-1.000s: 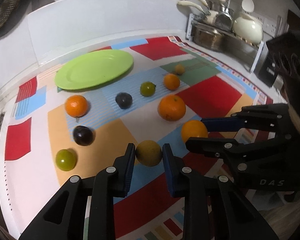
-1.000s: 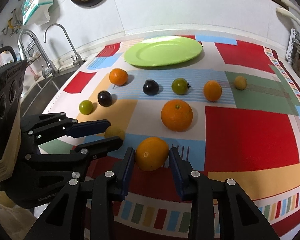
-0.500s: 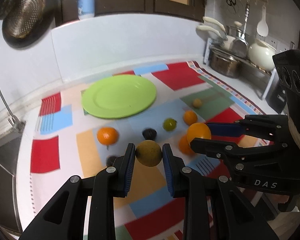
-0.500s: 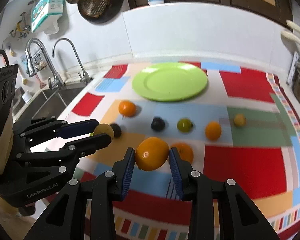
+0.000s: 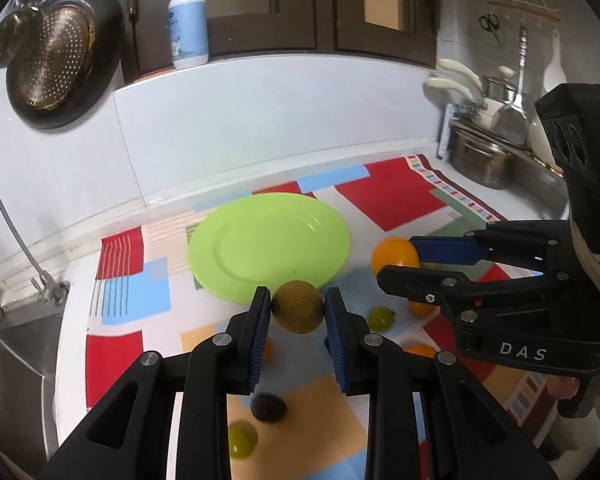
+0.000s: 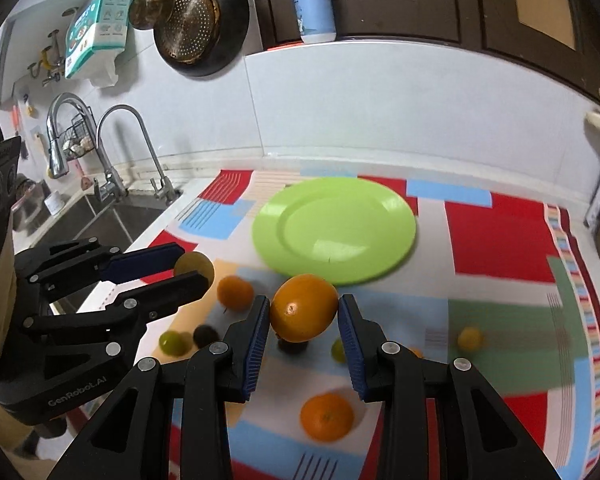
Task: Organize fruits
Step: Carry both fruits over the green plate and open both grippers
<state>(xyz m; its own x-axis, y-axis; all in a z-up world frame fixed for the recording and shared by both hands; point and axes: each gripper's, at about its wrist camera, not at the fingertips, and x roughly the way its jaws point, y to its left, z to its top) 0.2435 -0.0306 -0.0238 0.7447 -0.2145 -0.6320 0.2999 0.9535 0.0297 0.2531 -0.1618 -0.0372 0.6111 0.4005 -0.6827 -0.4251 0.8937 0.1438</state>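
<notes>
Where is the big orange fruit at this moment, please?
The orange fruit is held between the right gripper fingers, lifted above the cloth, just before the green plate.

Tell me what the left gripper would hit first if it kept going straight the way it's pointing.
Probably the green plate. The left gripper, shut on a yellowish fruit, points down toward the plate's near rim, with nothing visible between. Depth is hard to judge here.

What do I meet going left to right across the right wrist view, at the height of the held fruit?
Left hand-held gripper with a yellowish fruit → small orange → large orange in the right hand-held gripper → small yellow fruit.
</notes>
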